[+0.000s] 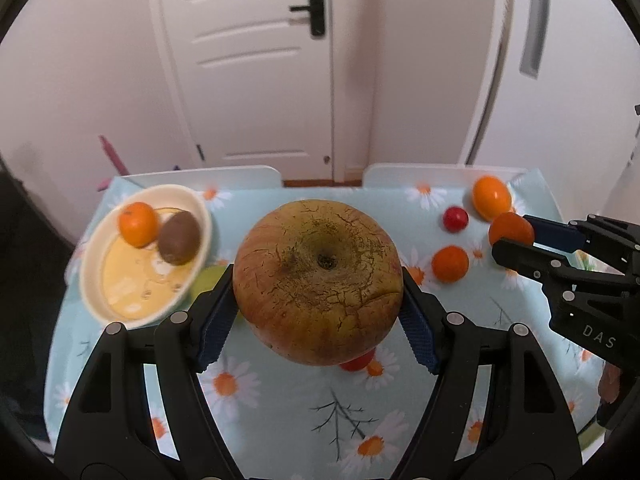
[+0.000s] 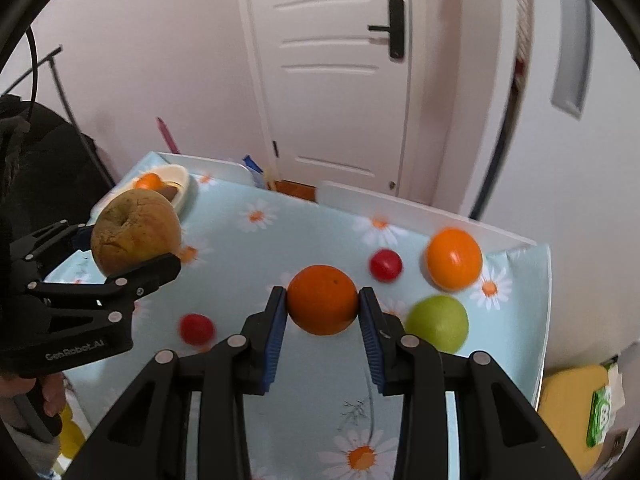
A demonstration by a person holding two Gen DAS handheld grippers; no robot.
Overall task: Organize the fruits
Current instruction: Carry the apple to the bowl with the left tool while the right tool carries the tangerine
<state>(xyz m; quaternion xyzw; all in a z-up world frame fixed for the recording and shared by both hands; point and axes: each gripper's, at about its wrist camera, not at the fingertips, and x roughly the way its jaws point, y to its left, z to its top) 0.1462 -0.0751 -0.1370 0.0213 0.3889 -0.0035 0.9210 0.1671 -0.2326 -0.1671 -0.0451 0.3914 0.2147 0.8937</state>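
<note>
My left gripper (image 1: pixel 318 280) is shut on a large brownish apple (image 1: pixel 318 282) and holds it above the table; it also shows in the right wrist view (image 2: pixel 134 236). My right gripper (image 2: pixel 322 300) is shut on an orange (image 2: pixel 322 300), which also shows in the left wrist view (image 1: pixel 511 230). A cream bowl (image 1: pixel 96 280) at the far left holds a small orange (image 1: pixel 137 224) and a kiwi (image 1: pixel 179 238). Loose on the floral cloth lie a big orange (image 2: pixel 454 258), a green fruit (image 2: pixel 437 322) and red tomatoes (image 2: pixel 385 265) (image 2: pixel 196 328).
The table (image 2: pixel 304 384) has a light blue daisy cloth with white raised edges at the back. Another orange (image 1: pixel 450 263) lies at the right in the left wrist view. A white door stands behind. A yellow box (image 2: pixel 576 396) sits off the right edge.
</note>
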